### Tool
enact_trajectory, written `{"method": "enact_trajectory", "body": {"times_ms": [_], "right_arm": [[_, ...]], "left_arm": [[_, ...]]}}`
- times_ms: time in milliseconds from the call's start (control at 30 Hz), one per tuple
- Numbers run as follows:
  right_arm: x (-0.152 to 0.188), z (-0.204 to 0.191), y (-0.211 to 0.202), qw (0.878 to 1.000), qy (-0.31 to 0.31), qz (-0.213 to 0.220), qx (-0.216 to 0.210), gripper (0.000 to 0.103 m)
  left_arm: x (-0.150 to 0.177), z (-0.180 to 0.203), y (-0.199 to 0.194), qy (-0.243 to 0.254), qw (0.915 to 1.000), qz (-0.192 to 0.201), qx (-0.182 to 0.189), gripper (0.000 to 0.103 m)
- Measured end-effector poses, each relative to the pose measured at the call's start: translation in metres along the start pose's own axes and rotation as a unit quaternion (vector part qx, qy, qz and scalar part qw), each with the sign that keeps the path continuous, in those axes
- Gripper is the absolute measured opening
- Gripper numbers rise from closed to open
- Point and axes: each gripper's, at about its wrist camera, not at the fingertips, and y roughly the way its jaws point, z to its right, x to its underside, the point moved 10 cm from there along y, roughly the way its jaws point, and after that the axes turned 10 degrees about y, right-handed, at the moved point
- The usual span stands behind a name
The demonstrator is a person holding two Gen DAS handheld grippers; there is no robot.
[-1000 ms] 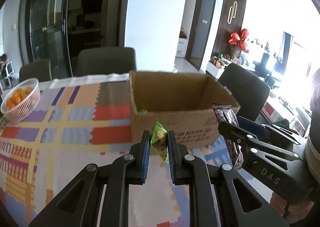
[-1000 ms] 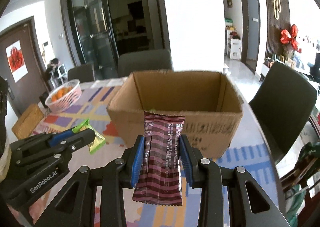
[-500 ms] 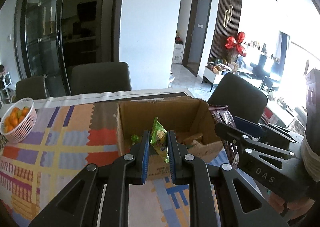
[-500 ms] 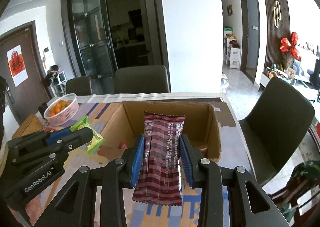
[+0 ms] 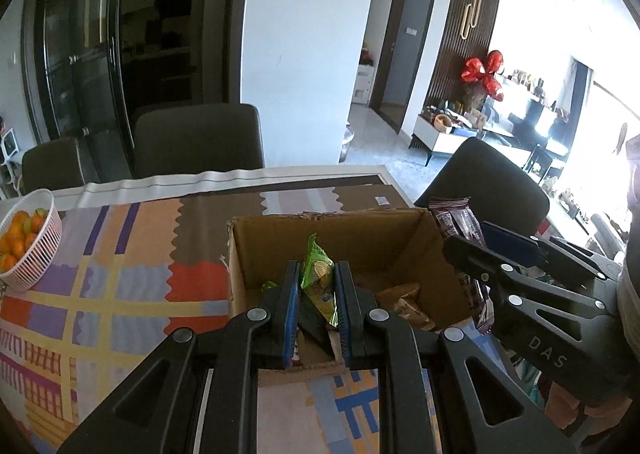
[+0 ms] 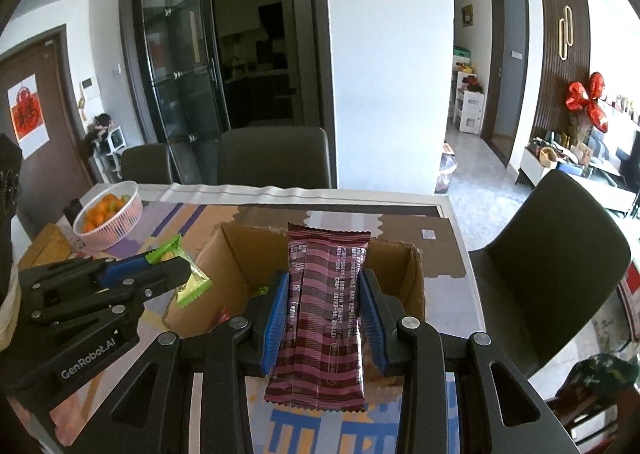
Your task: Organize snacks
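Note:
An open cardboard box (image 5: pixel 400 238) stands on the patterned tablecloth and holds several snack packets; it also shows in the right wrist view (image 6: pixel 240 254). My left gripper (image 5: pixel 317 282) is shut on a small green snack packet (image 5: pixel 318 278) and holds it above the box opening. My right gripper (image 6: pixel 324 298) is shut on a maroon striped snack packet (image 6: pixel 324 294), held upright over the box's near edge. Each gripper shows in the other's view: the right one (image 5: pixel 476 242) at the box's right side, the left one (image 6: pixel 176 266) at its left.
A white basket of oranges (image 5: pixel 24 242) sits at the table's far left, also in the right wrist view (image 6: pixel 108 218). Dark chairs (image 5: pixel 200 138) stand behind the table and one (image 6: pixel 560 254) at its right side. The table's far edge lies just beyond the box.
Both grippers have risen and moved forward with their packets. They were in front of the box's near wall; now they look down into the box from above.

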Motion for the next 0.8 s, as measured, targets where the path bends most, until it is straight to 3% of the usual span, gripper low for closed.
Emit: {"method": "enact_trajectory", "body": {"times_ms": [133,167,200,367,500,800], "right_arm": [[-0.001,0.006,0.015,1.0,0.002,-0.018,0.005,0.037],[-0.001,0.008,0.019,1.0,0.005,-0.024,0.006,0.037],[-0.001,0.012,0.023,0.999,0.012,-0.028,0.008,0.039],[0.002,0.026,0.026,0.999,0.027,-0.03,0.035,0.056],[0.012,0.029,0.012,0.999,0.021,-0.02,0.041,0.065],[0.026,0.029,-0.042,0.999,0.02,0.029,0.039,0.078]], "left_arm": [[-0.005,-0.002,0.013,0.008,0.9998,-0.018,-0.007,0.024],[-0.007,-0.002,0.014,0.011,0.9997,-0.017,-0.014,0.032],[-0.008,-0.003,0.013,0.012,0.9996,-0.015,-0.021,0.041],[-0.004,-0.008,0.004,0.021,0.9982,-0.011,-0.055,0.051],[0.005,-0.005,-0.01,0.025,0.9972,0.0,-0.07,0.062],[0.033,0.001,-0.064,0.017,0.994,0.04,-0.1,0.076]]}}
